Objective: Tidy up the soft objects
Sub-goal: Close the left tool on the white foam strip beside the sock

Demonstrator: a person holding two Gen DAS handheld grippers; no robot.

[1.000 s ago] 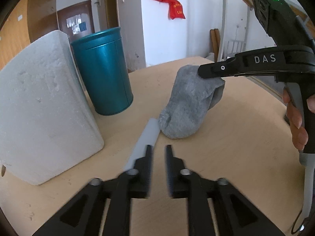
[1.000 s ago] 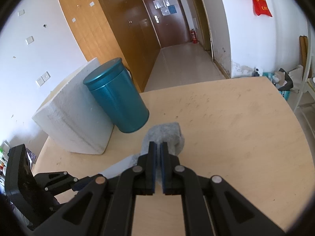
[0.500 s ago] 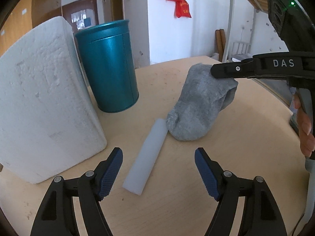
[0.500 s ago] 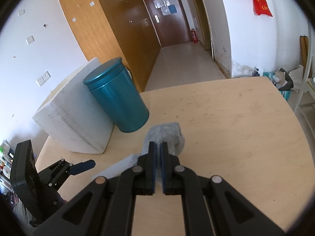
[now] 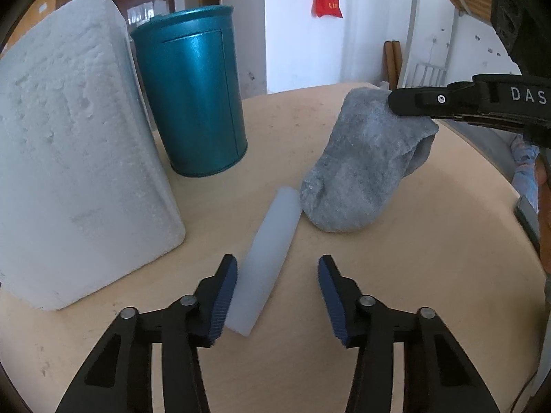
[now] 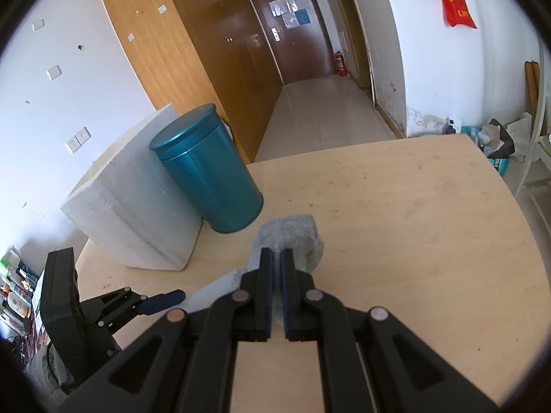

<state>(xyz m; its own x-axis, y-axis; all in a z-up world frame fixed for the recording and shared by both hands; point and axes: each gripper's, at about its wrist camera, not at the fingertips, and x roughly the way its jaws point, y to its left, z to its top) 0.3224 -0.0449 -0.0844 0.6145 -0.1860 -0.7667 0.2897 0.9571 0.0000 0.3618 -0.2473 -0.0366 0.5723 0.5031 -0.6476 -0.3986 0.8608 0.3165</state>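
A grey sock point(image 5: 361, 172) lies on the wooden table, its cuff end lifted by my right gripper point(image 6: 277, 258), which is shut on it; the sock also shows in the right wrist view point(image 6: 296, 237). The right gripper's fingers point(image 5: 430, 101) reach in from the right in the left wrist view. A white foam stick point(image 5: 272, 258) lies flat beside the sock's toe. My left gripper point(image 5: 277, 275) is open, its near end of the stick between the two fingertips, closer to the left one. It also shows in the right wrist view point(image 6: 165, 301).
A teal metal canister point(image 5: 193, 96) stands upright behind the stick, also in the right wrist view point(image 6: 210, 175). A large white styrofoam block point(image 5: 69, 158) stands at the left, touching the canister. The table point(image 6: 413, 241) extends bare to the right.
My left gripper opened from nearly shut, then moved forward so the foam stick's near end sits between its fingers. The right gripper stayed shut on the sock.
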